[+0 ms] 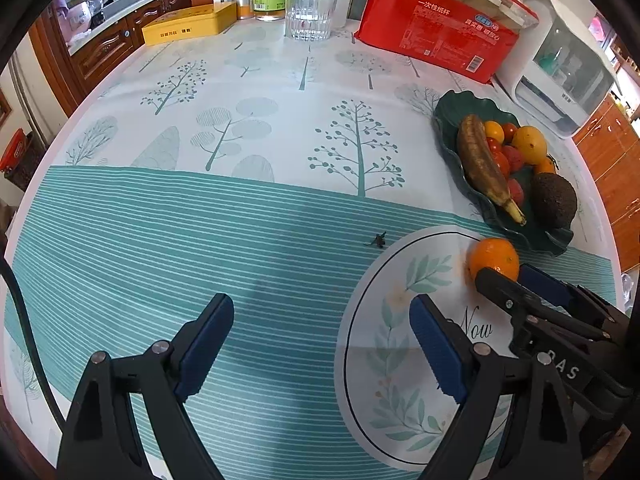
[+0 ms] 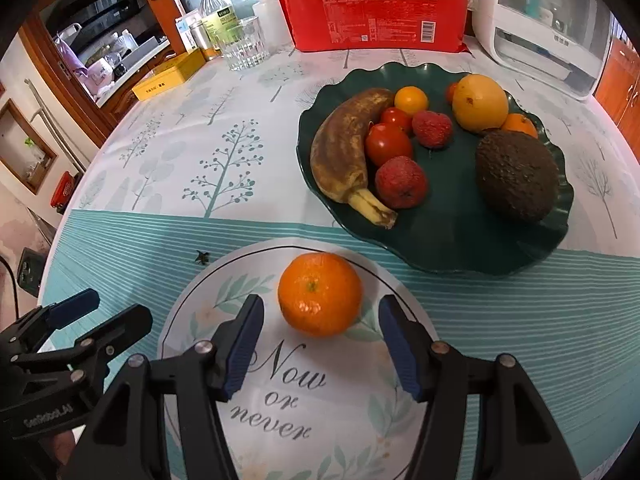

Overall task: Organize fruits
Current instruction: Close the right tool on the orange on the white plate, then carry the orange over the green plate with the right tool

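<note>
Worktop [image 2: 500, 320] under a tree-printed cloth, cupboards behind. Lone orange [image 2: 320, 294] on the cloth's round printed medallion near the front edge, apart from the dark green scalloped plate [image 2: 460, 240] just beyond it. Plate holds a browned banana [image 2: 344, 152], tomatoes, lychees, a yellow citrus [image 2: 479, 102] and an avocado [image 2: 516, 176]. Right gripper [image 2: 320, 344]: jaws spread, flanking the orange's near side without touching. Left gripper [image 1: 320, 344]: jaws spread over bare striped cloth. Along the far edge: red pack [image 2: 372, 12], drinking glass [image 2: 244, 46], yellow tin [image 1: 190, 24]
</note>
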Demonstrator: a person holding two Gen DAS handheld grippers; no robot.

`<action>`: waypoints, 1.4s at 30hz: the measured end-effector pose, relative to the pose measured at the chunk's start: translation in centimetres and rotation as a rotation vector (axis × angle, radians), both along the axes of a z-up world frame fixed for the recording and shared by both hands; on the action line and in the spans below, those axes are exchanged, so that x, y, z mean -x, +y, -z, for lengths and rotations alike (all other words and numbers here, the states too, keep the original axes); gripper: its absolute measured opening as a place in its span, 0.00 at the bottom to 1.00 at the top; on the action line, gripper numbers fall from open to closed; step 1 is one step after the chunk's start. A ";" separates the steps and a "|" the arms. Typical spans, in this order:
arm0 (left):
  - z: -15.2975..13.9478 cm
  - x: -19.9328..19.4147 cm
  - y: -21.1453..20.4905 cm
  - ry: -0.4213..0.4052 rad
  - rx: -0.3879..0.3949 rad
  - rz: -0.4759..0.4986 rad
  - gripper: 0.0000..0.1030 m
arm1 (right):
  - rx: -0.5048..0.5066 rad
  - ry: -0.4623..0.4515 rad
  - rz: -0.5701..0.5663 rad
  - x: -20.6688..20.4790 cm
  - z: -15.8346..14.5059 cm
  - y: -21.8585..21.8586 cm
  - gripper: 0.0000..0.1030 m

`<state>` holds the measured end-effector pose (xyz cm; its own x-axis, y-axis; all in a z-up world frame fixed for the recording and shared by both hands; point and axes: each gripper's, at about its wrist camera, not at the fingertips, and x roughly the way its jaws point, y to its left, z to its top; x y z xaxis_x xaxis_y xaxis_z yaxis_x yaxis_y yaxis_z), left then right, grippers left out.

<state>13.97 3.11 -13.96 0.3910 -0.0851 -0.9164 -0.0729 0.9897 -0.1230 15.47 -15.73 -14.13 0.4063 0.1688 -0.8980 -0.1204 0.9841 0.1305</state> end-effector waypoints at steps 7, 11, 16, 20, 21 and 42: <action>0.2 -0.4 -0.1 0.005 0.000 0.001 0.86 | 0.042 -0.018 -0.027 -0.2 0.4 0.6 0.45; 0.3 -0.5 -0.3 0.008 -0.004 0.007 0.86 | 0.059 -0.032 -0.042 0.0 0.5 0.8 0.45; 0.3 -0.4 -0.5 0.011 -0.009 0.012 0.86 | 0.050 -0.028 -0.050 0.1 0.4 0.7 0.44; 0.2 -0.3 -0.7 0.009 -0.012 0.014 0.86 | 0.027 -0.016 -0.055 0.3 0.3 0.5 0.43; 0.2 -0.4 -0.7 0.009 -0.012 0.014 0.86 | 0.021 -0.016 -0.057 0.4 0.2 0.4 0.43; -6.0 -3.8 -7.2 -0.086 -0.052 0.159 0.97 | -0.014 -0.151 -0.004 1.4 -7.2 -5.2 0.43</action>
<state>17.80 -4.11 -7.94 0.4532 -0.1055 -0.8851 0.0938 0.9931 -0.0703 14.09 -20.92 -6.91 0.5361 0.1828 -0.8241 -0.1439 0.9818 0.1242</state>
